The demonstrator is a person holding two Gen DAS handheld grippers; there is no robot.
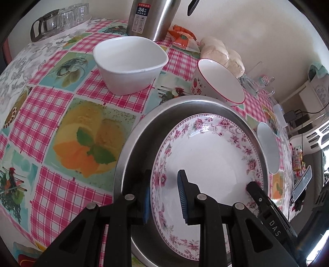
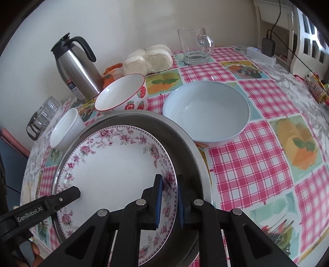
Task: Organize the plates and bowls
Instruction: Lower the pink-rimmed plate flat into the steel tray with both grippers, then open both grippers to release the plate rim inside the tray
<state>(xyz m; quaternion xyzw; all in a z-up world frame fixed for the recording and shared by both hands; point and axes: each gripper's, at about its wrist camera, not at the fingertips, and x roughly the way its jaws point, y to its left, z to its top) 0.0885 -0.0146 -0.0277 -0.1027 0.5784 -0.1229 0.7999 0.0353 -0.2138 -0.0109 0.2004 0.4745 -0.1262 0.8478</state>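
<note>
A floral-rimmed white plate (image 1: 209,156) (image 2: 115,162) lies inside a round metal tray (image 1: 131,156) (image 2: 185,143). My left gripper (image 1: 164,195) straddles the plate's left rim, its pads a little apart from it. My right gripper (image 2: 168,199) is closed on the plate's right rim. A square white bowl (image 1: 129,63) (image 2: 65,129), a strawberry bowl (image 1: 220,82) (image 2: 123,94) and a pale blue bowl (image 2: 207,111) (image 1: 267,150) stand around the tray.
The table has a pink checked cloth (image 1: 51,131). A steel thermos (image 1: 150,18) (image 2: 76,67), a bag of buns (image 2: 148,59), a glass mug (image 2: 193,45) and a glass teapot (image 1: 45,26) stand at the back. A phone (image 1: 302,182) lies at the table's right edge.
</note>
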